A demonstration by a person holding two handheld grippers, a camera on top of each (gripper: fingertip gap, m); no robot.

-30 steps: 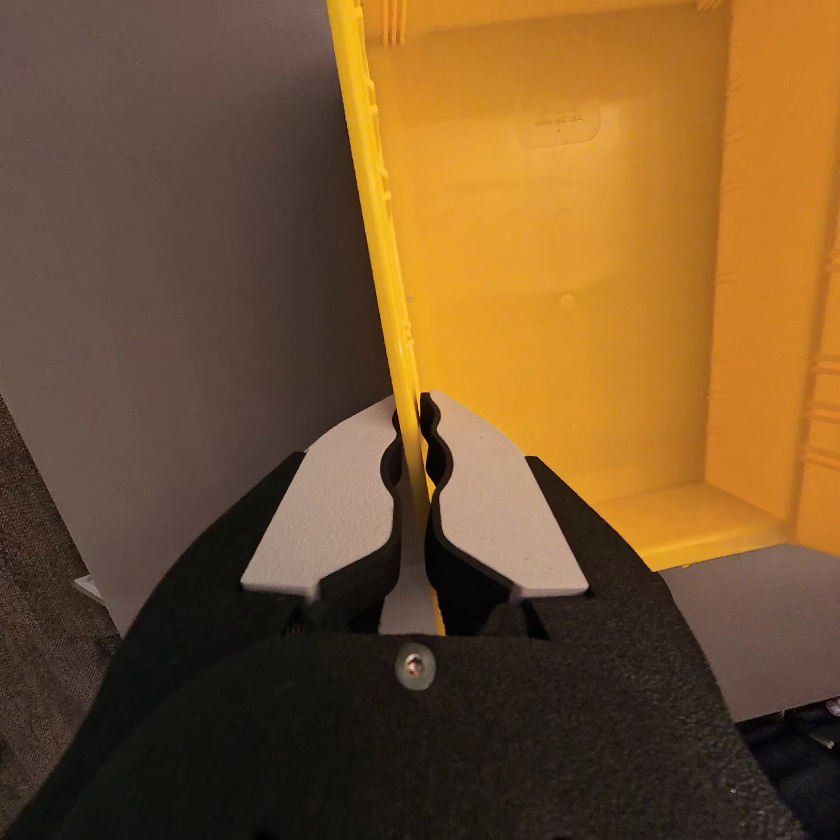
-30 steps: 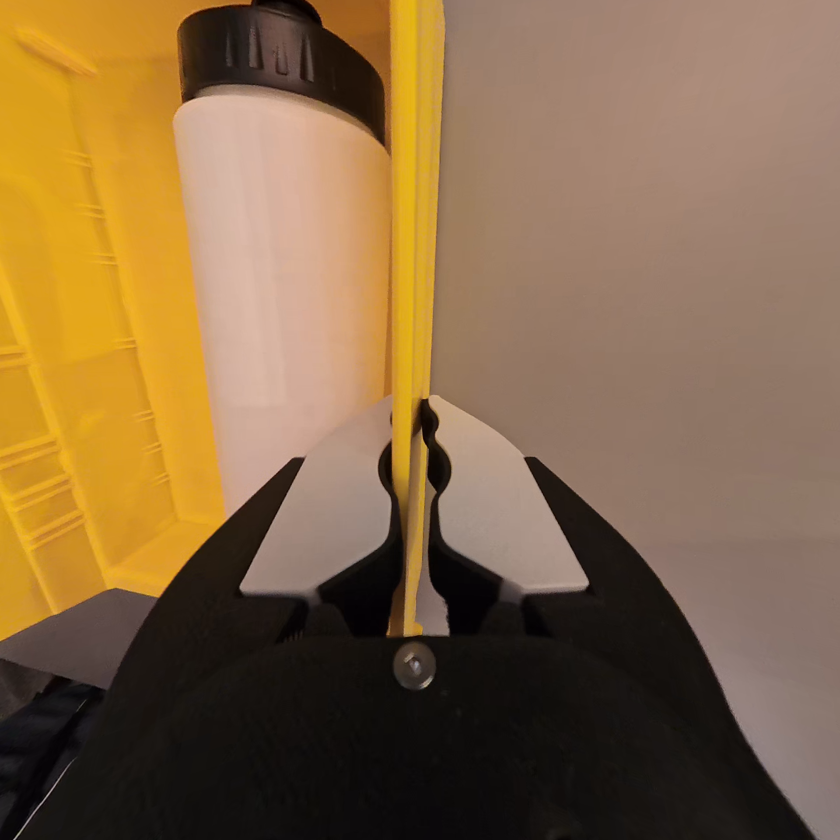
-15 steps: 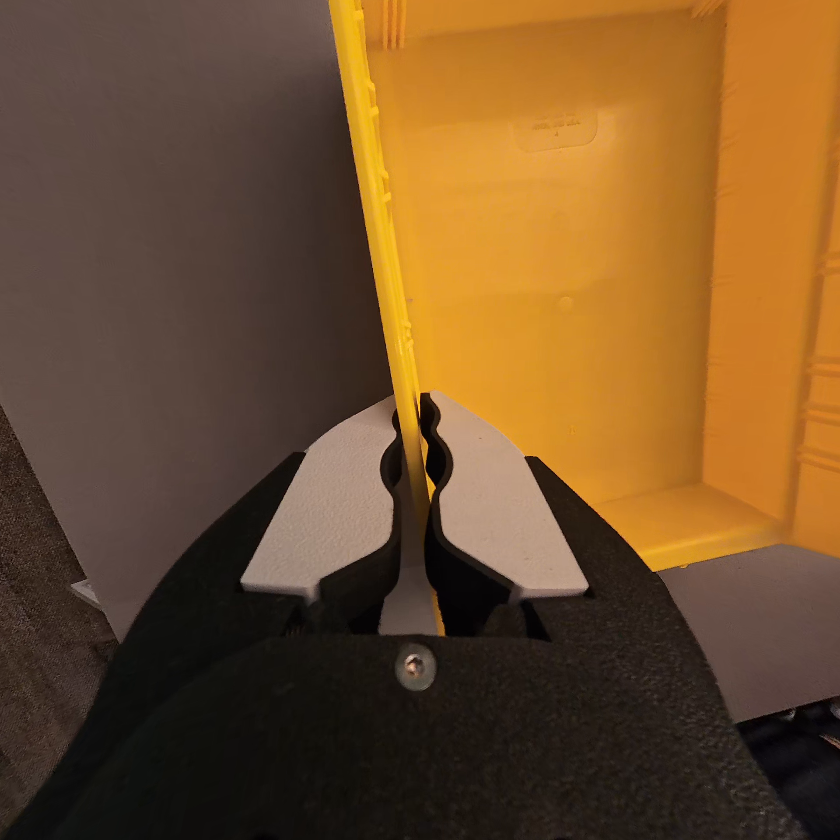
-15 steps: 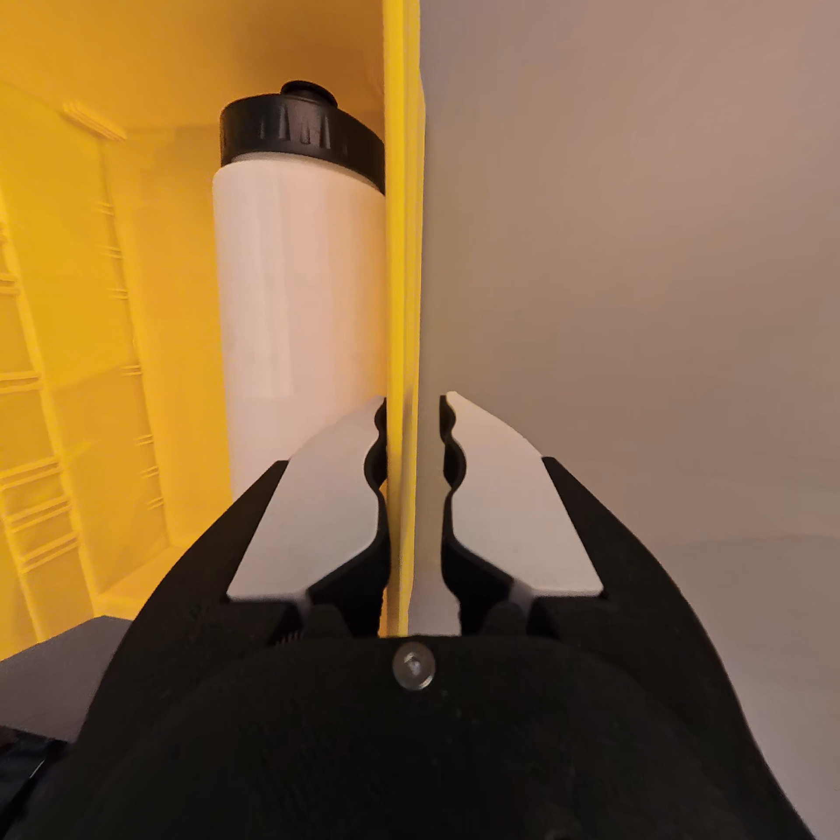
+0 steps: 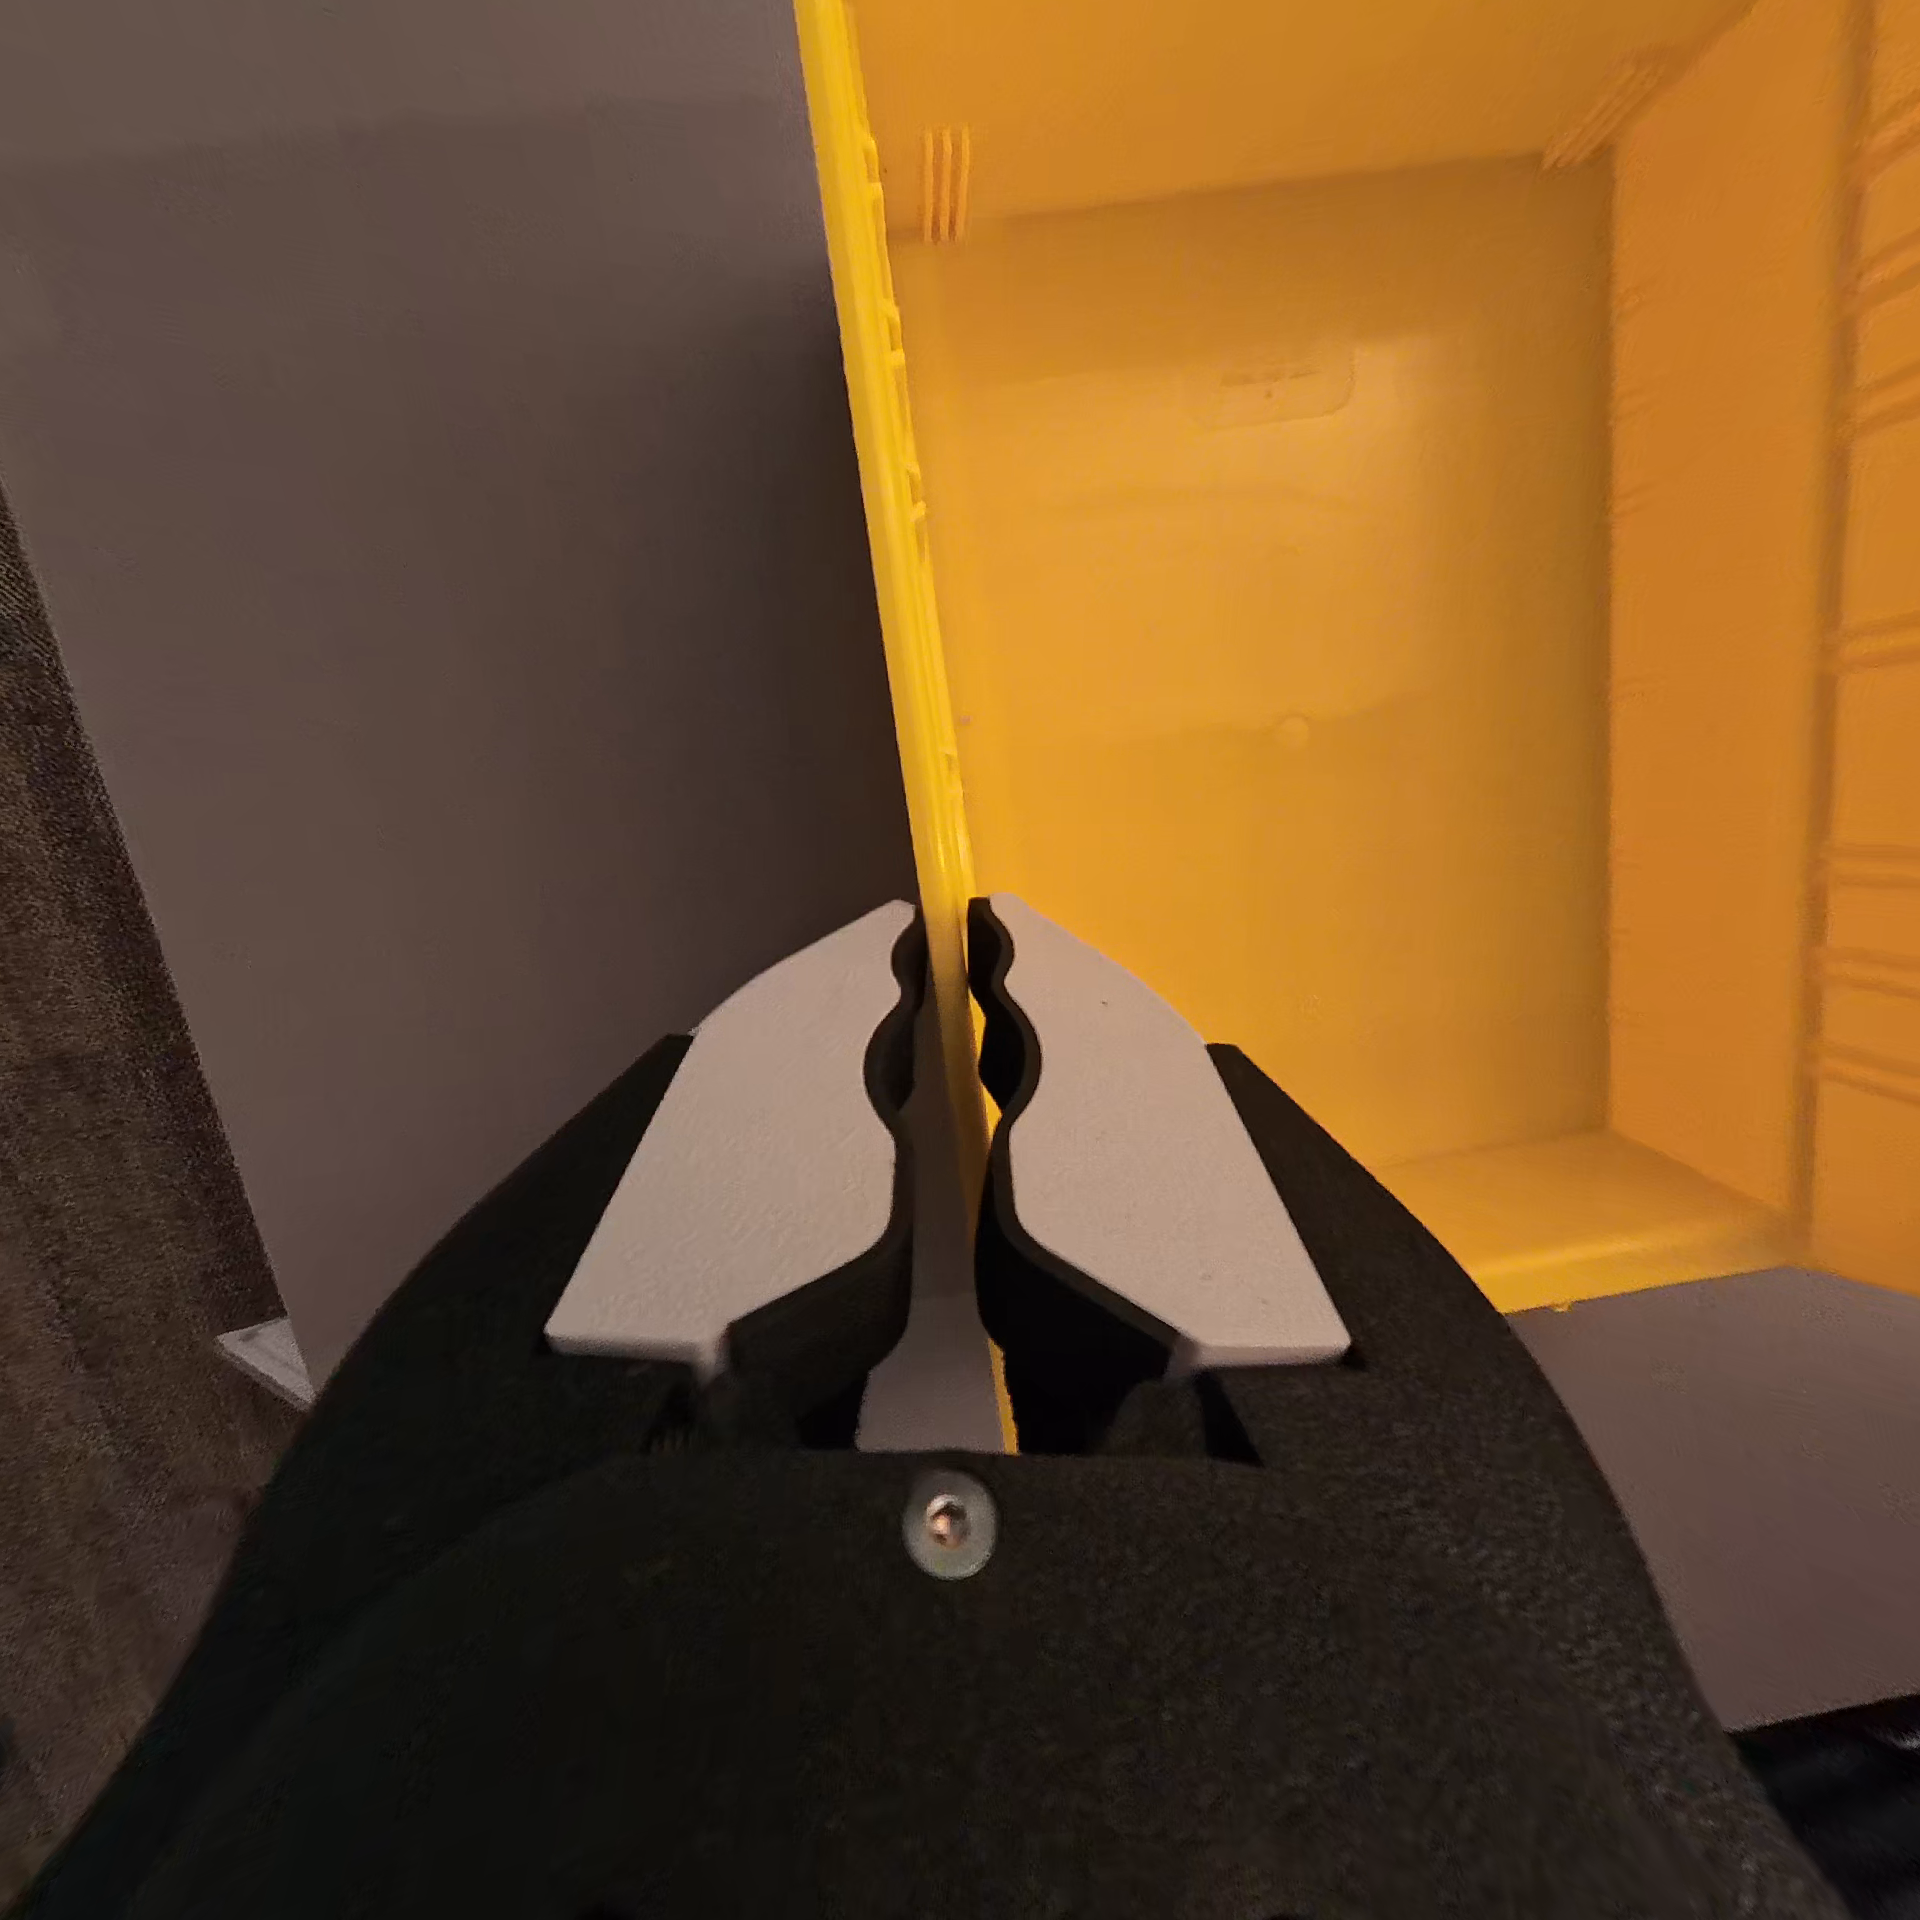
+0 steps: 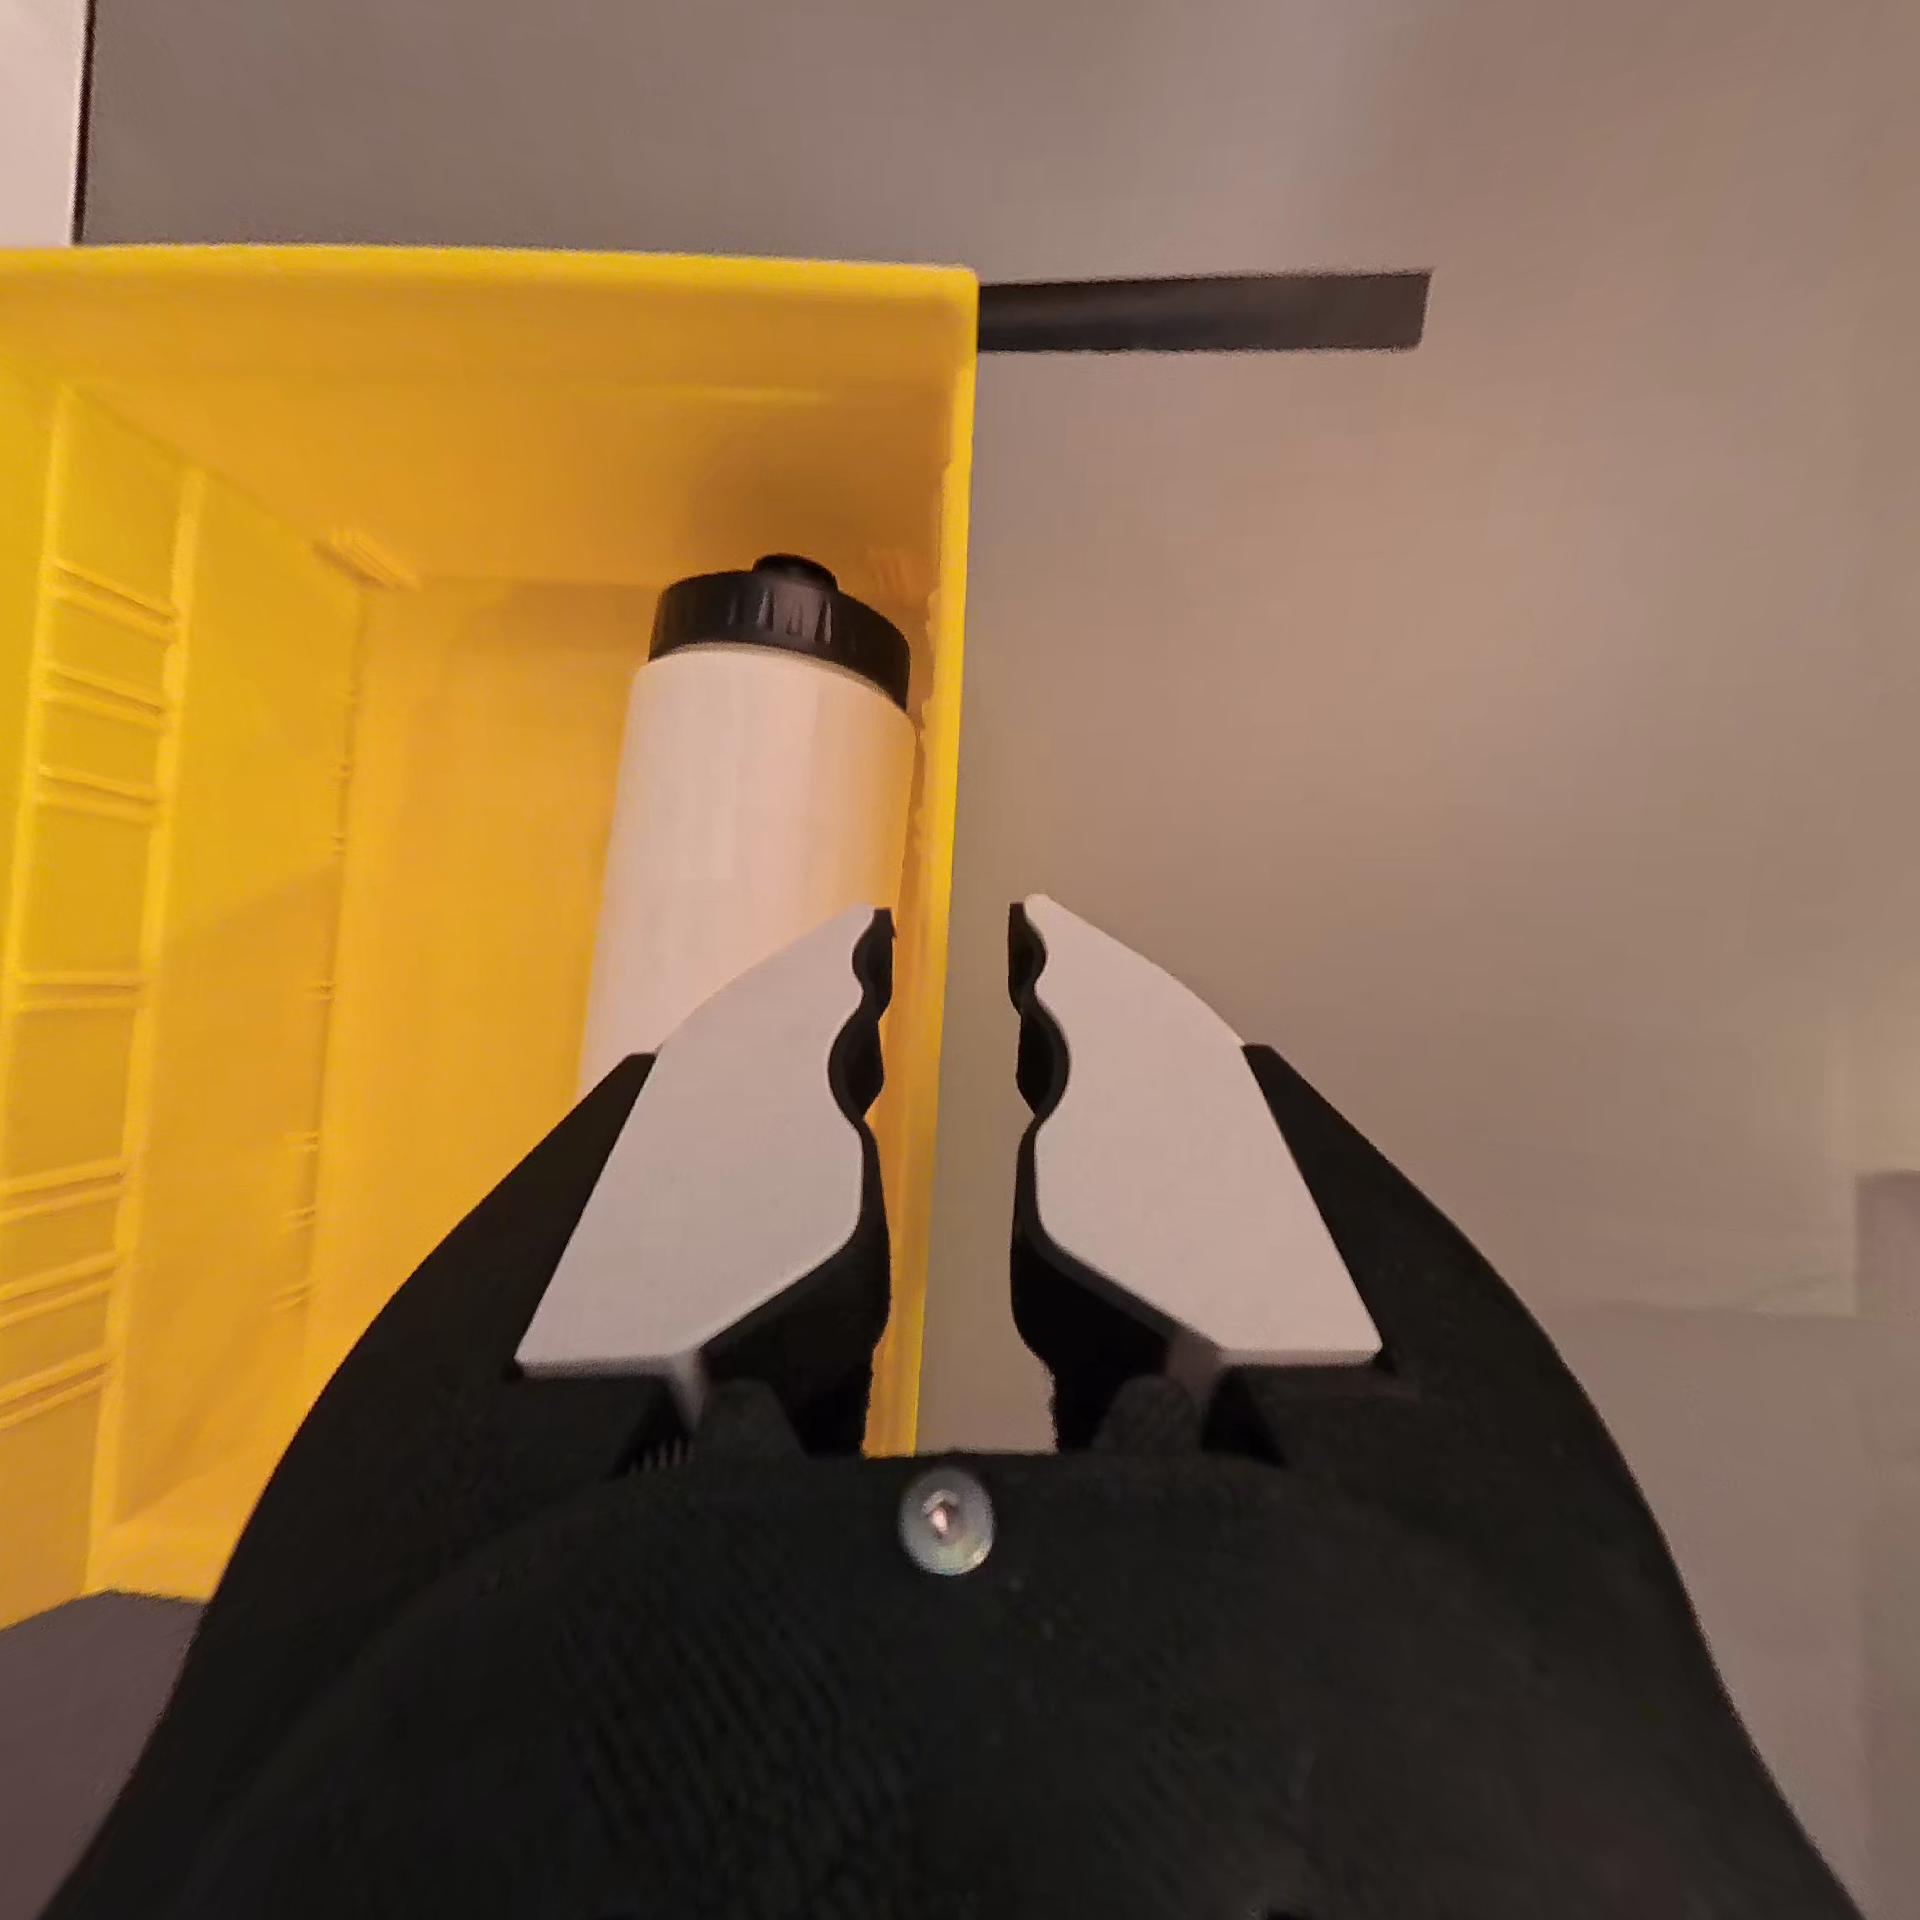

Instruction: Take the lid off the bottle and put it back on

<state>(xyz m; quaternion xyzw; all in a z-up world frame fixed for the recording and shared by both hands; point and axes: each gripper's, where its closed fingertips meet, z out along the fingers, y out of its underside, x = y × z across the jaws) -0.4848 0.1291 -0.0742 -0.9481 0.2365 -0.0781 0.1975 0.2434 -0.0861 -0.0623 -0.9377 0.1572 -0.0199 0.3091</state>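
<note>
Bin steadied, bottle untouched.
Our left claw (image 5: 943, 914) pinches the yellow bin (image 5: 1299, 644) wall, presumably to steady it; our right claw (image 6: 951, 920) stands parted, gripping nothing. Beyond, the white bottle (image 6: 758, 831) lies inside against the wall, black lid (image 6: 779, 632) on.

Yellow bin (image 6: 468, 343), white bottle (image 6: 764, 831) with ribbed black lid (image 6: 779, 629), grey table (image 6: 1455, 831), speckled grey-brown carpet (image 5: 94, 987)

The bottle's (image 6: 764, 821) lower end is hidden behind the right gripper (image 6: 951, 940). The yellow bin (image 6: 468, 343) runs off the left edge there, and the left wrist view crops its right wall.
</note>
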